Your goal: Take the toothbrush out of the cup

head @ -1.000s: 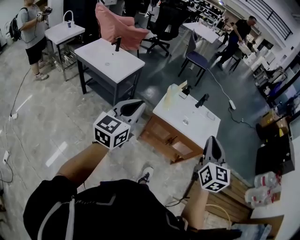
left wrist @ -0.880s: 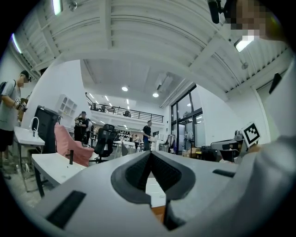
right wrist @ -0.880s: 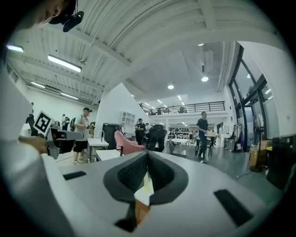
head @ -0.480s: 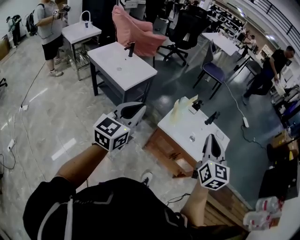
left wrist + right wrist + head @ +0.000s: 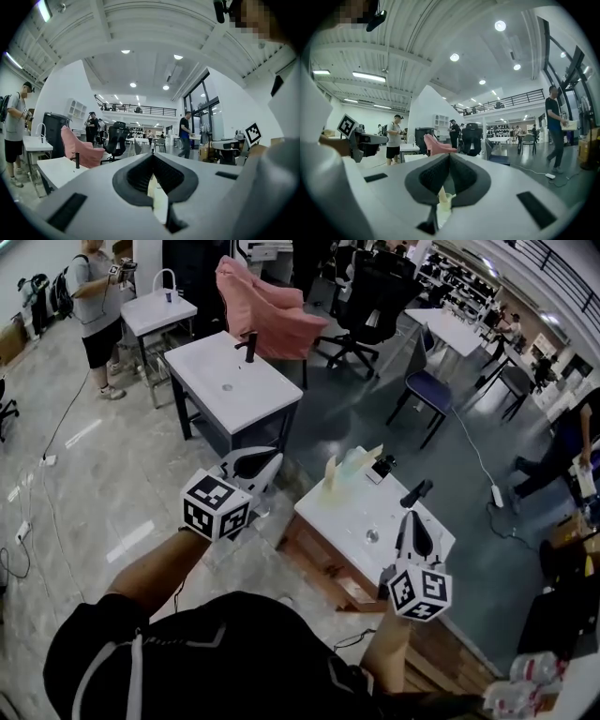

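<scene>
While left tool [image 5: 273, 459] and right tool [image 5: 413, 516] are pressed together, floor [image 5: 103, 474] flanks the washstand [image 5: 349, 504].

Armchair [image 5: 264, 311] pink; countertop [image 5: 349, 521] white; cabinet [image 5: 323, 565] brown wood; left hand-held gripper [image 5: 272, 459] grey, black-white square markers.

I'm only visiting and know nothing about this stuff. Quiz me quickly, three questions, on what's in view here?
1. True or false: the left gripper and right gripper are both shut and empty.
2. The cup stands on: A) the white sink top; B) the floor; C) a pink chair.
3. What sticks out of the cup?
Key: 1 true; 2 A; 3 the toothbrush.
</scene>
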Action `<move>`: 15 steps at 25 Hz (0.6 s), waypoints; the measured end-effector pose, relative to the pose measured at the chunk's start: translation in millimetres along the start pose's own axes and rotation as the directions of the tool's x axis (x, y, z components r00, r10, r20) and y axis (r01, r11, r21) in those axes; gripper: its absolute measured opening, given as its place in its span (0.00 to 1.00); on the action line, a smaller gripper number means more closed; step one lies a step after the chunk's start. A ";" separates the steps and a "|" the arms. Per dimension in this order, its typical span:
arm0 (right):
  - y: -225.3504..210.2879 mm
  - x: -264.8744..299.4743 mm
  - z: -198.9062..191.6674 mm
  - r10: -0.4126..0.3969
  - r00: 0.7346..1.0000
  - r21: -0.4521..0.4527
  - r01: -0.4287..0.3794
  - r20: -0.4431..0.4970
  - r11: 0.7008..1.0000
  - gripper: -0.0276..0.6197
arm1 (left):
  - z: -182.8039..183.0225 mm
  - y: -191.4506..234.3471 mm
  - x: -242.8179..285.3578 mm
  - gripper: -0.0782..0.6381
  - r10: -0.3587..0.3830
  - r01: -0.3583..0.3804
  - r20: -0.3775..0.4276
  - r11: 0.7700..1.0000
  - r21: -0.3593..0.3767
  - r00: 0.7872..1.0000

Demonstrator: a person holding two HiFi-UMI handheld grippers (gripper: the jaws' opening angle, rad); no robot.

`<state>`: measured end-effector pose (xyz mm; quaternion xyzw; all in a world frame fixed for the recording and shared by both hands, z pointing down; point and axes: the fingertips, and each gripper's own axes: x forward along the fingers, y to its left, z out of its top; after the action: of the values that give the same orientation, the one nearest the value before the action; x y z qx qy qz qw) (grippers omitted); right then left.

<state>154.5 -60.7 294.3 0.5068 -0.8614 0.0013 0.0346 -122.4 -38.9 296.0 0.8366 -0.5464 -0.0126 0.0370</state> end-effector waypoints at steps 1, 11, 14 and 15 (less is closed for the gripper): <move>-6.0 4.2 -1.7 0.006 1.000 0.002 -0.006 -0.002 1.000 0.05 | 0.7 -1.1 7.9 0.12 0.001 -0.001 0.000 1.000 0.004 1.000; -58.0 35.7 -1.8 0.073 0.997 0.001 -0.073 0.003 0.997 0.05 | 14.5 -20.5 93.7 0.12 -0.006 0.006 -0.004 0.999 0.035 1.000; -72.0 41.0 -0.2 0.089 0.996 -0.002 -0.089 0.011 0.996 0.06 | 15.2 -23.7 118.1 0.12 -0.010 0.010 -0.002 1.000 0.029 1.000; -76.5 42.8 -1.4 0.094 0.995 0.002 -0.094 0.010 0.996 0.07 | 14.1 -24.7 125.7 0.12 -0.012 0.012 -0.005 1.000 0.028 1.000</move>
<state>200.7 -135.3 295.8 0.4655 -0.8845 0.0013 0.0295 -50.1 -144.8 282.5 0.8403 -0.5415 -0.0029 0.0264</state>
